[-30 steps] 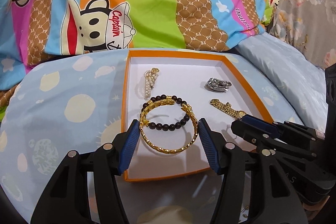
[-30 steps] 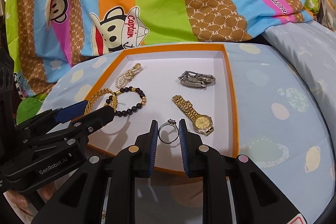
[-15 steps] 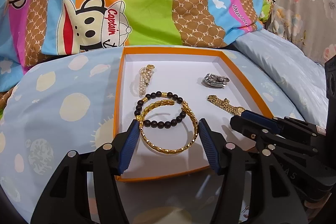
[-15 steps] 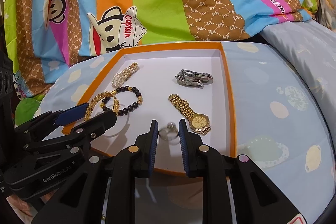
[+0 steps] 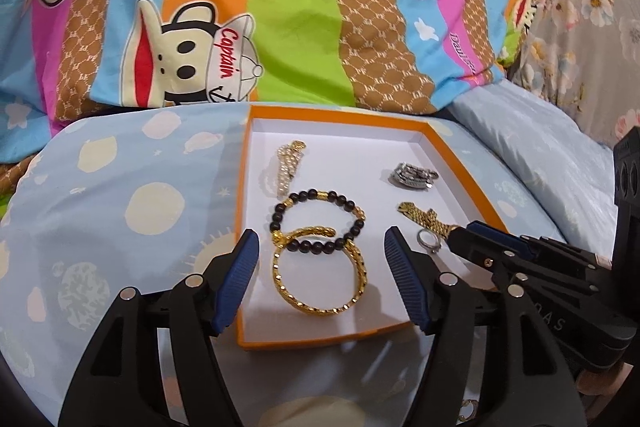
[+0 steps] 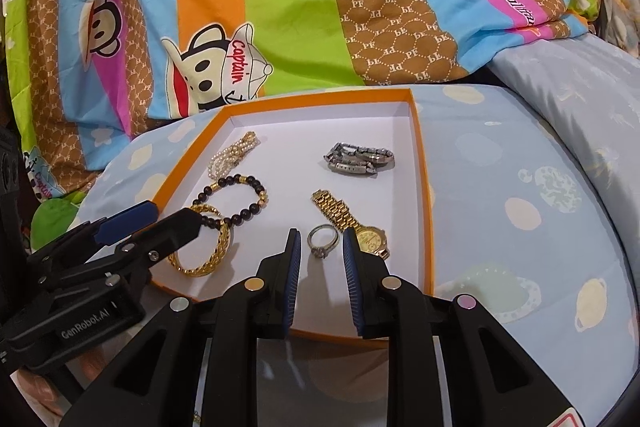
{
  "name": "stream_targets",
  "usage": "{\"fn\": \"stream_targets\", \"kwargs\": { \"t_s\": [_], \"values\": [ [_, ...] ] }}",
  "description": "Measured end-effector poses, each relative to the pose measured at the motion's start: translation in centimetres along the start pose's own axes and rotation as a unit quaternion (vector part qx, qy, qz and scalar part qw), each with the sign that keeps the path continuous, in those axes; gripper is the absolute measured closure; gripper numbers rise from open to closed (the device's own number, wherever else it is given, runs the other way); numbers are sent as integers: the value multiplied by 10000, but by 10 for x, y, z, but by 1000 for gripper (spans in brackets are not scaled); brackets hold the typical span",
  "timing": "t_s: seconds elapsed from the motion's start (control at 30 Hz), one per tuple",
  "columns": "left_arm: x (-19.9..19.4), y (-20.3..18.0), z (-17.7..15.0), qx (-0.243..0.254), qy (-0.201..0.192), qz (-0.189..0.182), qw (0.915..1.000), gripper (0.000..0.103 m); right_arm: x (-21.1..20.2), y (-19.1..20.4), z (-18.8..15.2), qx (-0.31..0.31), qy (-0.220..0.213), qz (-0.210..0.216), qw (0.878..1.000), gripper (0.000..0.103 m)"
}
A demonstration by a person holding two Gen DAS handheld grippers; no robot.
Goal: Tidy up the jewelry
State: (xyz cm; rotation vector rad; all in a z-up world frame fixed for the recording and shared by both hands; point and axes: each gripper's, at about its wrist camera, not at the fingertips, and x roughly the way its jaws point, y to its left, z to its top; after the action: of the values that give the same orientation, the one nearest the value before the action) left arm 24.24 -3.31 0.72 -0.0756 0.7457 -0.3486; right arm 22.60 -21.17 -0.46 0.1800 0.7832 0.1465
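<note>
Left tool jaws just widened, clear of rigid gold chain-link bangle. Right tool apart around small, light, slippery silver ring. Grip across band.

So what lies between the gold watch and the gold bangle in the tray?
The silver ring, lying on the white tray floor between the gold watch and gold bangle; clearest in the right wrist view.

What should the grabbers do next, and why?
Probably pull both back out of the box. The bangle lies free between the left gripper fingers, whose jaws have just been opening, and the ring lies on the floor between the right gripper pads, which seem not to touch it.
</note>
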Motion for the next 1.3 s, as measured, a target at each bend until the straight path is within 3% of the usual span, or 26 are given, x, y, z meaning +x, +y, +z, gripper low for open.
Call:
{"fn": "stream_targets", "kwargs": {
  "t_s": [0.23, 0.37, 0.53, 0.7, 0.73, 0.83, 0.9, 1.1, 1.3],
  "values": [
    [-14, 6, 4, -103, -362, 137, 9992, 40, -1, -7, 12, 34, -116, -120, 9999, 87],
    [-17, 13, 5, -262, -414, 188, 9986, 40, 11, -15, 26, 4, -24, -264, 9996, 100],
    [-16, 19, 5, -368, -395, 182, 9984, 40, 38, -18, 39, -336, 352, -579, 9971, 103],
    [-16, 19, 6, -374, -392, 183, 9984, 40, 62, -14, 55, -659, 834, -622, 9924, 103],
    [-16, 19, 6, -369, -392, 187, 9984, 40, 64, -12, 61, -645, 835, -575, 9928, 103],
    [-17, 21, 5, -394, -395, 184, 9983, 40, 50, -12, 79, -417, 171, -452, 9980, 103],
    [-17, 21, 6, -397, -394, 182, 9983, 40, 43, -14, 81, -287, 34, -428, 9987, 103],
    [-18, 21, 5, -388, -383, 147, 9984, 40, 41, -16, 59, -296, 251, -477, 9981, 103],
    [-19, 16, 4, -314, -336, 165, 9988, 40, 16, -12, 37, -233, 185, -442, 9986, 103]
  ]
}}
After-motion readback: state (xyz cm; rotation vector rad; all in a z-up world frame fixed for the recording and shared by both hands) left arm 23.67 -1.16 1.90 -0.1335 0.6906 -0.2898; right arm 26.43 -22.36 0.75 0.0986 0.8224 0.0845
